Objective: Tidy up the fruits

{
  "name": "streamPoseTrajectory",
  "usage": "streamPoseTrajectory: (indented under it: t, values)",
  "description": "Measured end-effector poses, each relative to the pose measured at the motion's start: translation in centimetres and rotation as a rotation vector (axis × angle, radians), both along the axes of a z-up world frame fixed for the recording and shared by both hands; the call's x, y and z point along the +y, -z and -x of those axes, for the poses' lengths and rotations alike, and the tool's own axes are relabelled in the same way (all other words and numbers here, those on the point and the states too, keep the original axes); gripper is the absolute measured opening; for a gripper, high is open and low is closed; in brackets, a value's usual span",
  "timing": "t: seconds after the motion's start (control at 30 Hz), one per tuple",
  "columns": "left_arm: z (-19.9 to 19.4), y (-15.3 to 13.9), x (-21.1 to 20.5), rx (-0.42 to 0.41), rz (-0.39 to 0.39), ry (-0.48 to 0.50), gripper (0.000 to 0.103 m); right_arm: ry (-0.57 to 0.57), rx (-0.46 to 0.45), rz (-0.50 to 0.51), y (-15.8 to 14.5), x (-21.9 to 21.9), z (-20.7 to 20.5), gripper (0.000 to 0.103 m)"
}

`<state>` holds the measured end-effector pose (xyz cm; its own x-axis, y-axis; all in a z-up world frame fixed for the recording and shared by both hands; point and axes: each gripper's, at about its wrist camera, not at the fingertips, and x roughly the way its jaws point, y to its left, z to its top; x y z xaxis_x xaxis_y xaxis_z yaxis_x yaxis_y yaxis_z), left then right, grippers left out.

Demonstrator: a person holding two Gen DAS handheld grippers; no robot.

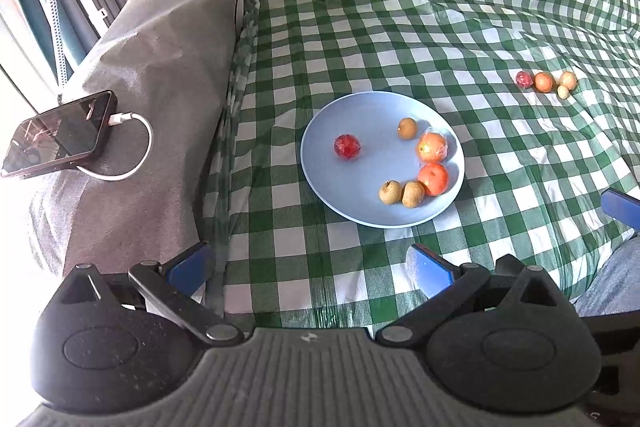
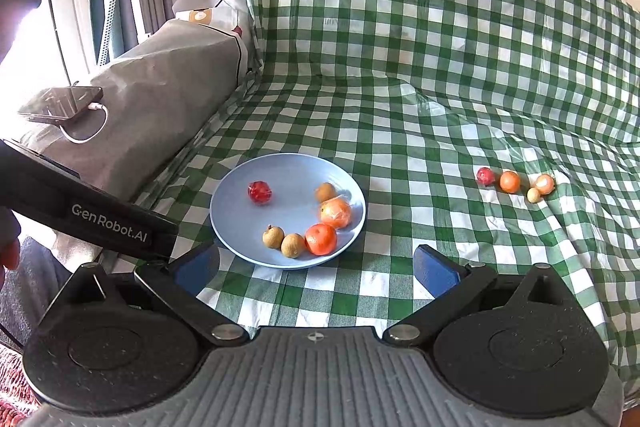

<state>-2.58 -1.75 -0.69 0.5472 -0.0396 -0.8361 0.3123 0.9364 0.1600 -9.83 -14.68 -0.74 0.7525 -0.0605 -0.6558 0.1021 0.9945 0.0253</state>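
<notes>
Left wrist view
- Left gripper (image 1: 312,267): jaws spread wide, nothing between them, above the near edge of the checked cloth (image 1: 400,27).
- Plate (image 1: 360,107): light blue, lying on the green-and-white cloth ahead of the gripper.
- Fruit on the plate: a red wrapped fruit (image 1: 347,146) alone on the left side; a small brown fruit (image 1: 407,127) at the far right; just below it an orange fruit in clear wrap (image 1: 432,147); then a bare orange fruit (image 1: 433,179); two brown fruits (image 1: 401,193) touching each other at the near right rim.
- Loose fruit (image 1: 546,83): four small pieces in a tight group on the cloth, well apart from the plate, to its right.
- Phone (image 1: 60,133): on a grey cover at left, a white cable (image 1: 132,147) plugged in.
- Right gripper's blue finger (image 1: 620,205): just visible at the right edge.

Right wrist view
- Right gripper (image 2: 316,271): wide open and empty, above the cloth (image 2: 400,27) near the plate (image 2: 288,167).
- Plate contents: same six pieces, red one (image 2: 260,192) apart, the others along the right rim.
- Loose group (image 2: 516,183): red, orange, a small pale one, and one more orange, on the cloth to the right.
- Left gripper's body (image 2: 88,215): a black bar crossing in from the left.
</notes>
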Motion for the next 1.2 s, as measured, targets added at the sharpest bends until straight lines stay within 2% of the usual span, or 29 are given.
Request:
streamPoseTrajectory:
  t: [1.2]
  values:
    - [-0.41, 0.55, 0.21, 0.014, -0.02, 0.002, 0.103, -0.025, 0.015, -0.002, 0.65, -0.37, -0.03, 0.102]
